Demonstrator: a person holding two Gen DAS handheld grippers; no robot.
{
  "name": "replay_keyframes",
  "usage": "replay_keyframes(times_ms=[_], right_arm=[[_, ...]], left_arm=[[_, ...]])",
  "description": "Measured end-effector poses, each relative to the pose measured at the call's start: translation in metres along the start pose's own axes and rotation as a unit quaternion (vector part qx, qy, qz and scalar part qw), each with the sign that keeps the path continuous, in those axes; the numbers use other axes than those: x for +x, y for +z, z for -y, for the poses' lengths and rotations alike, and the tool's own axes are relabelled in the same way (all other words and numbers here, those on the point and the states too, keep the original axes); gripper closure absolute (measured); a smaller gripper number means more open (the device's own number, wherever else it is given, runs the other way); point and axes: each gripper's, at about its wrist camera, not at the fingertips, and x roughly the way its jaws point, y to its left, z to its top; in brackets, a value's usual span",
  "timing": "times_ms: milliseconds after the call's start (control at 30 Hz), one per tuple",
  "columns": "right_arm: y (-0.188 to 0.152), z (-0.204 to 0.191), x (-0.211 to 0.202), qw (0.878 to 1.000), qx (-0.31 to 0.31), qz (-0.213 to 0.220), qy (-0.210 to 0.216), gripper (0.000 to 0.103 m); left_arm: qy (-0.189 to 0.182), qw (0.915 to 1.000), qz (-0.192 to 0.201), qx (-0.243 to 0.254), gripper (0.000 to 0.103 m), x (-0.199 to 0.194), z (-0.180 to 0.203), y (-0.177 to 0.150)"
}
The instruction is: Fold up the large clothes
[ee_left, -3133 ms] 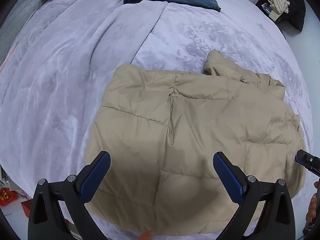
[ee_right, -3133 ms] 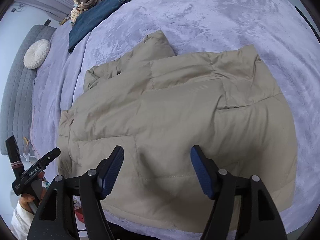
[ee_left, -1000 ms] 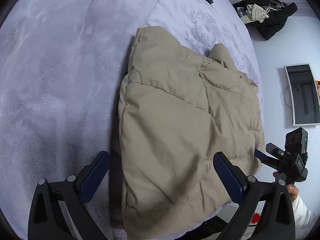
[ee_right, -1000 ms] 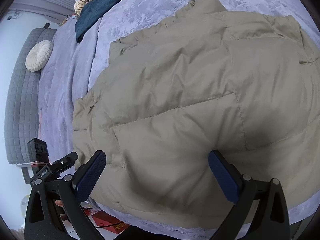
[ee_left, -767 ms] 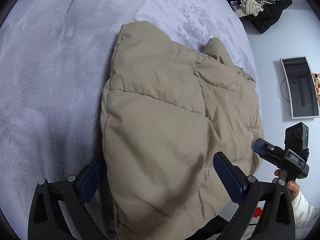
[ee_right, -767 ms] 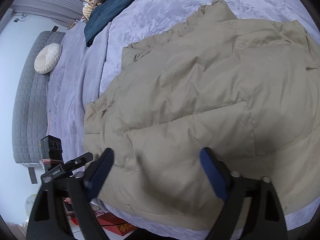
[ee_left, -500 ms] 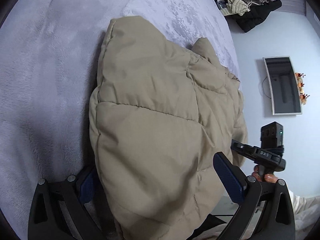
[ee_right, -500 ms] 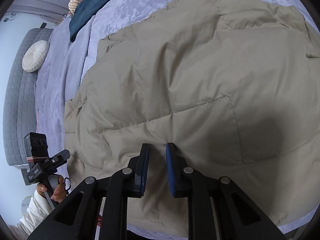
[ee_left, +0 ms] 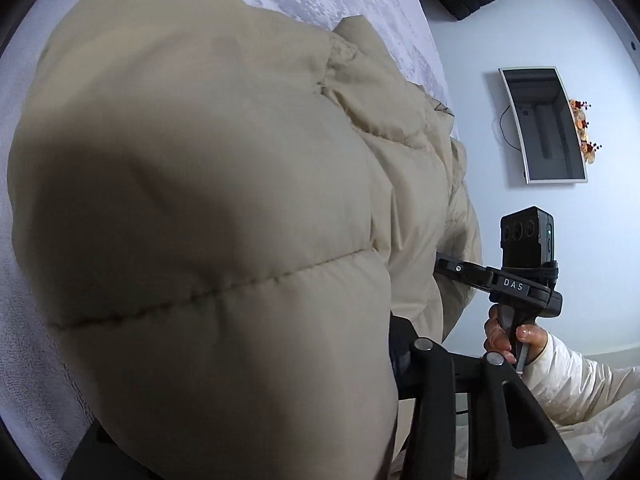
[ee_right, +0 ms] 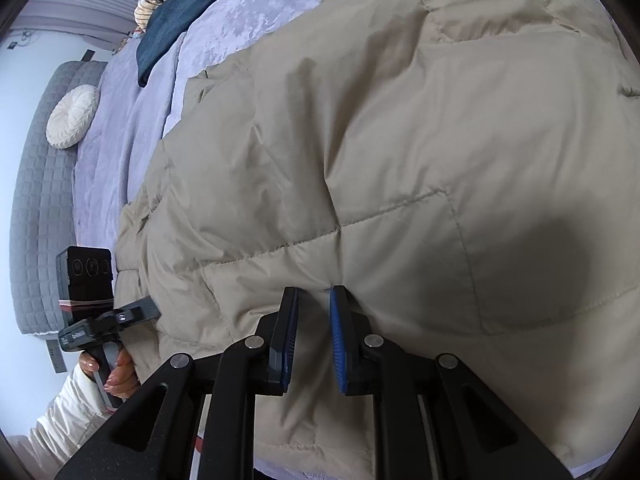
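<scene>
The right gripper (ee_right: 314,340) has just clamped the jacket (ee_right: 400,140) hem; the left gripper (ee_left: 248,412) fingers, wide a second ago, are closing around its corner, readying the fold.

puffy jacket (ee_right: 400,140) covers the near bed; bare blanket (ee_right: 224,20) stays open before folded jeans (ee_right: 180,8).

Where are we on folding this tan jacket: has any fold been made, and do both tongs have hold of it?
Done: the tan jacket lies spread on the bed; no finished fold shows. In hand: the right tongs pinch a ridge of its near edge, and the left tongs are closing with the jacket's side edge between them. Left: lifting those edges over to make the fold, then any further folds.
</scene>
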Motion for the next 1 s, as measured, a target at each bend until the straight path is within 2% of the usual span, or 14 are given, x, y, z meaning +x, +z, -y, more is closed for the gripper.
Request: replay_keyframes(times_ms=[67, 200, 367, 600, 700, 1000], right_arm=[[-0.001, -0.001, 0.000, 1.000, 0.000, 0.000, -0.002, 0.086], [-0.001, -0.002, -0.002, 1.000, 0.003, 0.002, -0.002, 0.086], [-0.003, -0.001, -0.007, 1.000, 0.015, 0.005, -0.001, 0.086], [0.002, -0.018, -0.043, 0.997, -0.018, 0.079, -0.015, 0.086], [0.010, -0.015, -0.040, 0.996, -0.018, 0.081, -0.021, 0.086], [0.030, 0.012, 0.001, 0.998, 0.019, 0.058, 0.009, 0.087]], left_arm=[[-0.005, 0.9999, 0.006, 0.007, 0.068, -0.012, 0.011, -0.006], [-0.021, 0.9992, 0.022, 0.028, 0.068, -0.030, 0.045, -0.009], [0.000, 0.9986, 0.027, 0.046, 0.068, -0.033, 0.071, -0.011], [-0.022, 0.9988, 0.032, 0.030, 0.068, -0.039, 0.096, -0.012], [-0.030, 0.9988, 0.031, 0.024, 0.068, -0.038, 0.115, -0.013], [0.002, 0.9990, 0.030, 0.033, 0.068, -0.023, 0.189, -0.004]])
